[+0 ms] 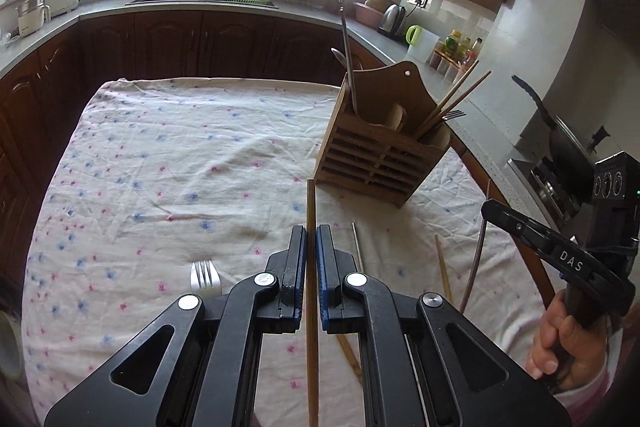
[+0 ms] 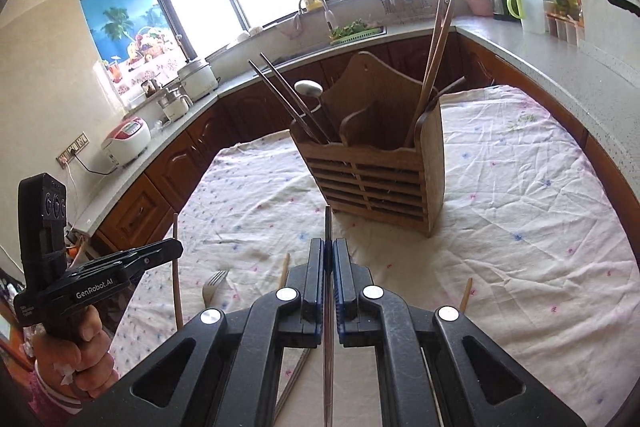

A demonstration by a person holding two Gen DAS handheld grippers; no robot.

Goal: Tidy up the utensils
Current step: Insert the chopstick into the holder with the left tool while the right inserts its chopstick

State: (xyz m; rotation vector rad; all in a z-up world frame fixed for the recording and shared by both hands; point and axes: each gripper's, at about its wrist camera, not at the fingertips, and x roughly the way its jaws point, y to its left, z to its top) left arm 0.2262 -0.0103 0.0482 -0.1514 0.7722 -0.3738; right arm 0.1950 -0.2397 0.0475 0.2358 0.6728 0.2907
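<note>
While each claw (image 1: 311, 247) (image 2: 329, 259) pinches a chopstick, the wooden holder (image 1: 376, 159) stands ahead among a fork (image 1: 205, 279).

The tablecloth (image 1: 160, 155) was white, scattered with small blue and pink flowers. The utensil holder (image 1: 376, 155) was plain brown wood with slatted sides. A light wooden chopstick (image 1: 312, 267) and a dark chopstick (image 2: 328, 307) contrasted. The fork (image 1: 205, 277) was silver. Both the left gripper (image 1: 311, 259) and right gripper (image 2: 328, 275) were black, with blue pads (image 1: 321, 267).
</note>
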